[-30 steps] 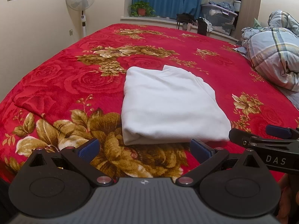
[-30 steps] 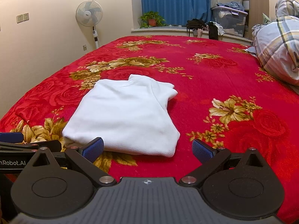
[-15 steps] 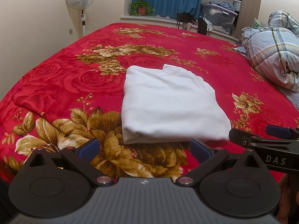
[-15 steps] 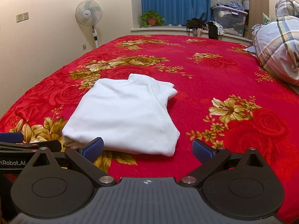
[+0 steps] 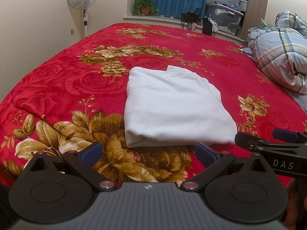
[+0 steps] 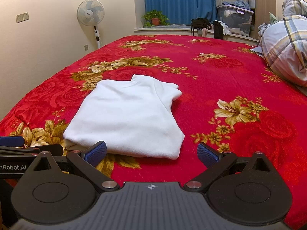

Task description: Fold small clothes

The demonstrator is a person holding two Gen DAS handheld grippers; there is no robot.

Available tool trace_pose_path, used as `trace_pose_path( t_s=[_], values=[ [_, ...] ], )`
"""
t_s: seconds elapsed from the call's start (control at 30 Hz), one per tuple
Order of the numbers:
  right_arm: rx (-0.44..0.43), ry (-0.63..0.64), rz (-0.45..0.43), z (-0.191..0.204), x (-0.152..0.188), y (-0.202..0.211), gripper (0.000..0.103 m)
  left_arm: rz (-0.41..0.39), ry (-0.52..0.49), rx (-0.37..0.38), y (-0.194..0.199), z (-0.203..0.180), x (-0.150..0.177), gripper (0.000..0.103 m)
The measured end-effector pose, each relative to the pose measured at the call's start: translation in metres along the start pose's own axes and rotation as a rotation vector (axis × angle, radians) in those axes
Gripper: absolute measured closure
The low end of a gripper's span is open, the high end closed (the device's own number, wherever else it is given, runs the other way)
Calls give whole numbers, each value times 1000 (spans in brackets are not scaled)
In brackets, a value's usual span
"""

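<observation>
Folded white garment lies mid-frame on the bed; left hand-held gripper and right hand-held gripper (both spread, empty) sit below it.

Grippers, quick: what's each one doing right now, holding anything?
Left gripper: open, holding nothing, just short of the folded white garment.
Right gripper: open, holding nothing, near the garment's front edge.
</observation>
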State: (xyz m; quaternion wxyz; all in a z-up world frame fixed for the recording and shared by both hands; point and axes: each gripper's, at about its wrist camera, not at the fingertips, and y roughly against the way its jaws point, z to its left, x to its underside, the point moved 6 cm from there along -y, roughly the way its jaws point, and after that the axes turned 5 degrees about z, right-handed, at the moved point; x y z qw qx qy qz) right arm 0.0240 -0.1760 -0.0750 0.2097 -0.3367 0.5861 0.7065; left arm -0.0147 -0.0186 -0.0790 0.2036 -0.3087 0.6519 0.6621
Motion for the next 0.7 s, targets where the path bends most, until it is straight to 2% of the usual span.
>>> trace_pose_path(
  t_s=[0.7],
  values=[
    [-2,-7,12,-1,4,-2,3,2,-1,-3,0,0,2,1]
  ],
)
